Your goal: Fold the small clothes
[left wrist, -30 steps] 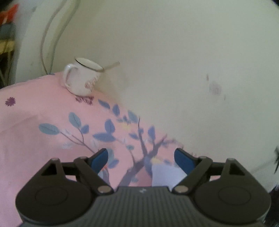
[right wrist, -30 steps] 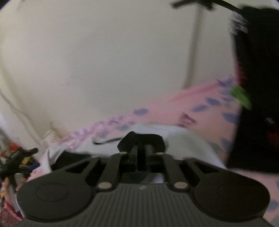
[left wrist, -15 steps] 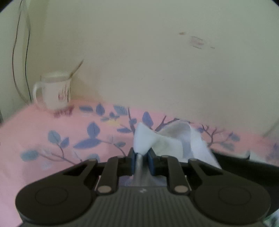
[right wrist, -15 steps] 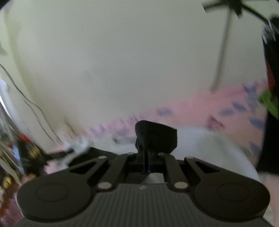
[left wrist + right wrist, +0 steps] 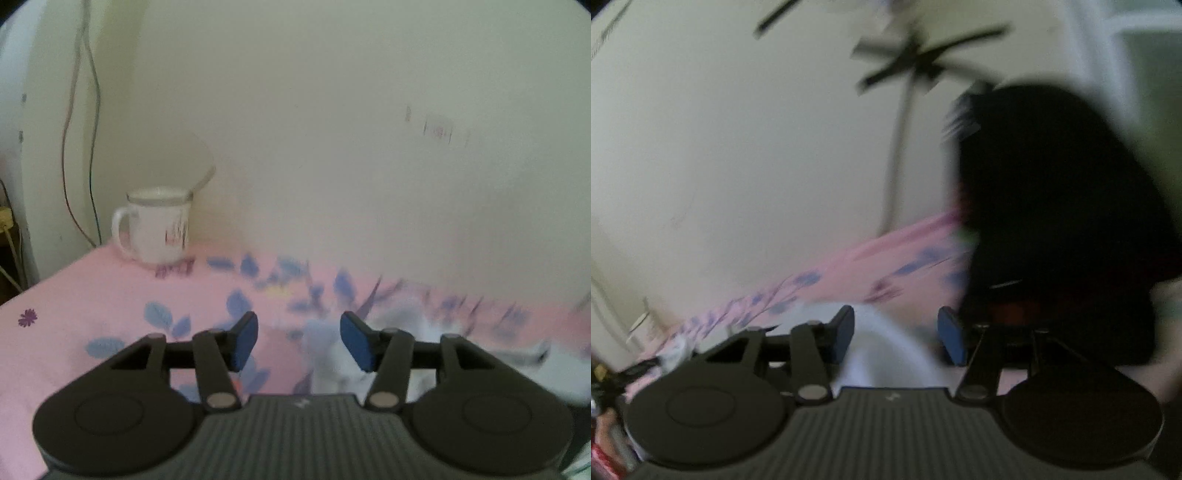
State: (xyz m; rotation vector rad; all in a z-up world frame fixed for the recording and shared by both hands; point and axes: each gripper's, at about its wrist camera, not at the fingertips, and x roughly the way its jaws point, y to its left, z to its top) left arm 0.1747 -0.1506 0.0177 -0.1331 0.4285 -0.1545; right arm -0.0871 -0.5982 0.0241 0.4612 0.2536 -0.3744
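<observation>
A small white garment [image 5: 413,332] lies blurred on the pink flowered sheet [image 5: 92,295], beneath and to the right of my left gripper [image 5: 300,341]. Its blue pads [image 5: 243,341] stand apart and the jaws are opening; nothing is pressed between them. In the right wrist view the same white garment [image 5: 886,354] lies on the sheet under my right gripper [image 5: 897,338]. Those jaws are opening too, and the pads [image 5: 951,341] do not touch the cloth.
A white mug [image 5: 157,229] with a spoon stands at the sheet's far left by the cream wall, with cables [image 5: 79,147] hanging behind it. A large black shape [image 5: 1052,221] fills the right of the right wrist view, beside a thin pole [image 5: 897,147]. Clutter [image 5: 605,373] sits at the lower left.
Half a second ago each gripper was shut, the left on a raised fold of white cloth. Both have opened and the cloth has dropped. The right view has swung toward the black shape.
</observation>
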